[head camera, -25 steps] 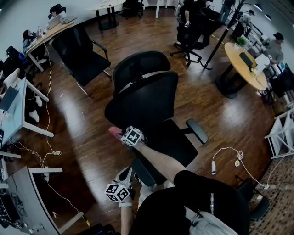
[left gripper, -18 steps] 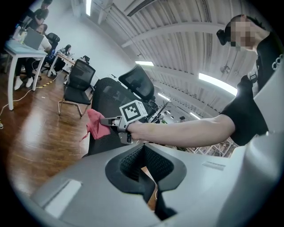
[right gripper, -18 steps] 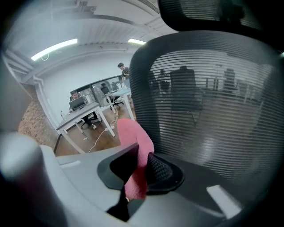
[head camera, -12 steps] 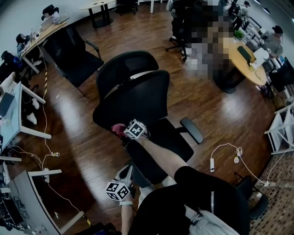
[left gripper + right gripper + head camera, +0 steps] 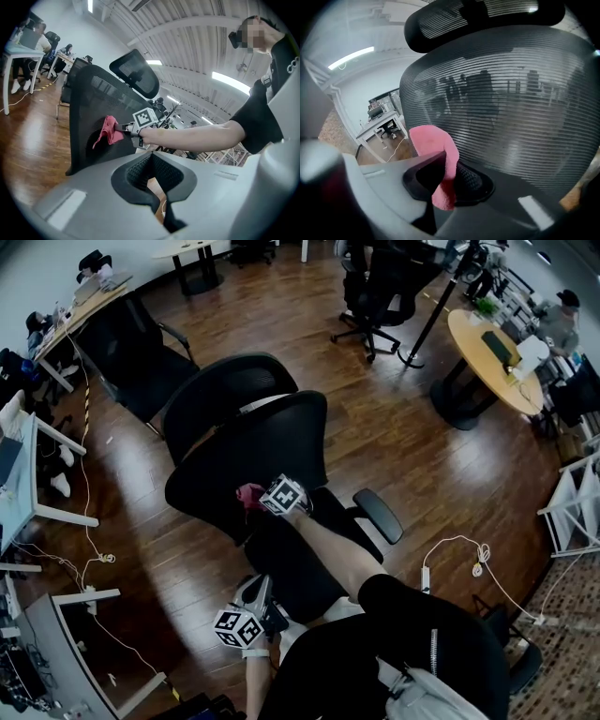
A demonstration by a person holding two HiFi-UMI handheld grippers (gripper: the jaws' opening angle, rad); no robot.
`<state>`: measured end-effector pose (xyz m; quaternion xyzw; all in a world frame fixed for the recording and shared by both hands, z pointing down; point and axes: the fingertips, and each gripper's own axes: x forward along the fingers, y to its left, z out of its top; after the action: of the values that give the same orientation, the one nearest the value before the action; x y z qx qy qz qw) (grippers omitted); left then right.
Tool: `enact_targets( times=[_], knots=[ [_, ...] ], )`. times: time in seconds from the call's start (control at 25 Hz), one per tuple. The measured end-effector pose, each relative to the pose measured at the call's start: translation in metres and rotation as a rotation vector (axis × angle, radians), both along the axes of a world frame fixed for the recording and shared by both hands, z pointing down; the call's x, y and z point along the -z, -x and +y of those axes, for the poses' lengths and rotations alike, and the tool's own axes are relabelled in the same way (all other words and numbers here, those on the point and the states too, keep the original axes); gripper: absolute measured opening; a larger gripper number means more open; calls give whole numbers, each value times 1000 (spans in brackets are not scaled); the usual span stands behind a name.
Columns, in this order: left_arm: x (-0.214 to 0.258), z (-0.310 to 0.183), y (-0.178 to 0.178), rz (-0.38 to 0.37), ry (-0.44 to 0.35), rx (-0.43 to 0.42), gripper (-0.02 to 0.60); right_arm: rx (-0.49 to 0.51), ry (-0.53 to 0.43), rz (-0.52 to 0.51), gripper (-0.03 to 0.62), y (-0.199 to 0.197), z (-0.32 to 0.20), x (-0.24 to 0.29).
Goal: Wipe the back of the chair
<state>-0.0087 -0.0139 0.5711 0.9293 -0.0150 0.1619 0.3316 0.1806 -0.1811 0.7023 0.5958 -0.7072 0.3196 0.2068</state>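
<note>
The right hand-held gripper [image 5: 257,495] is gripping a pink cloth [image 5: 247,493] between its jaws and is pressing it against the black mesh back of the chair [image 5: 258,446], on the lower middle part of it. In the right gripper view, the cloth is standing up between the two dark pads and one end of it is hanging down below them, while the mesh is filling almost the whole picture behind it. The headrest [image 5: 223,388] is sitting above the back. The person's bare forearm [image 5: 333,554] is reaching over the seat [image 5: 291,568] to the back. The left hand-held gripper [image 5: 257,600] is being held low, close to the person's body and well apart from the cloth; its jaws are closed together and nothing is between them. The chair is standing on a wooden floor [image 5: 422,446].
</note>
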Motion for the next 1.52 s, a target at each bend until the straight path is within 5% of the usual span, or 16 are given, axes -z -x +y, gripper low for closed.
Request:
enact_targets(
  times=[0.68, 1.52],
  knots=[
    [-1, 42, -87, 7, -10, -50, -9, -92, 21, 4, 44, -110, 52, -1],
    [-4, 57, -111, 5, -14, -28, -9, -272, 68, 28, 44, -214, 115, -9]
  ],
)
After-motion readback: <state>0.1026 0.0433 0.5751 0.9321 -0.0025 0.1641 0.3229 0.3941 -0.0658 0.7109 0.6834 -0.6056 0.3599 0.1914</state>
